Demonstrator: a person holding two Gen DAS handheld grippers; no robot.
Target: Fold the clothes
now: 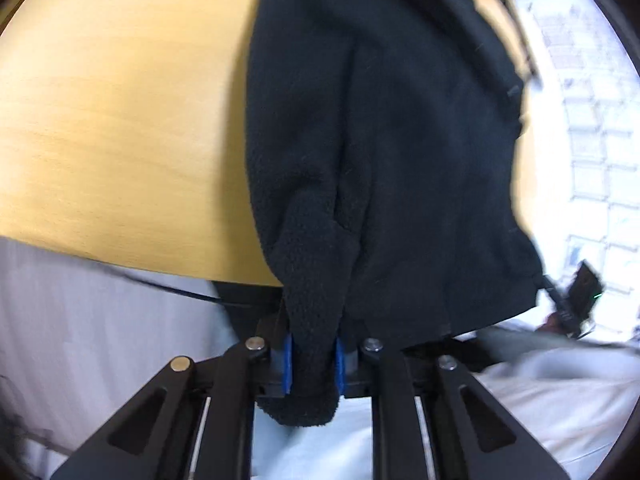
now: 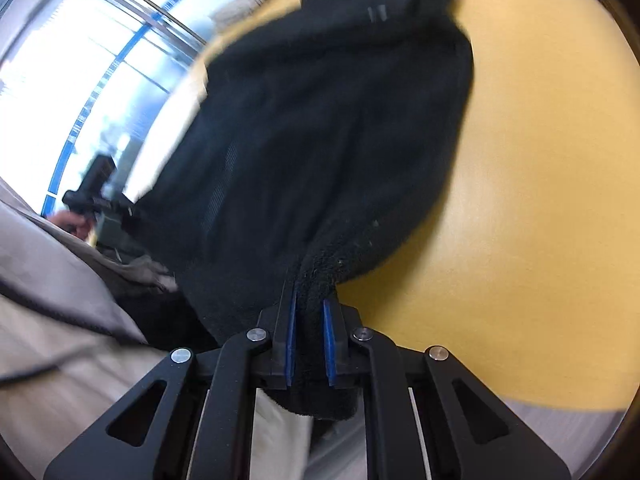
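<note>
**Inspector:** Your left gripper (image 1: 313, 360) is clamped on a bunched fold of the black fleece garment (image 1: 384, 152); both blue pads (image 1: 287, 364) press into the fabric, and a tuft of it pokes out behind them.

**Operator:** And the right one?

**Inspector:** The same finding. Your right gripper (image 2: 309, 340) is pinching a thick rolled edge of the black fleece garment (image 2: 320, 140), with the blue pads (image 2: 329, 344) squeezed against it on both sides.

**Operator:** Where does the garment sit?

**Inspector:** Taking the yellow wooden worktop (image 1: 120, 120) as reference: the garment lies mostly on it, stretched from its far side to its near edge, where both held corners hang just past the rim. In your right wrist view the worktop (image 2: 540, 200) shows bare to the right of the garment.

**Operator:** Anything else near the worktop?

**Inspector:** Beyond the worktop's edge your left wrist view catches the other gripper, small and blurred. Pale cloth (image 1: 560, 400) shows below the near rim; I cannot tell what it is
</note>
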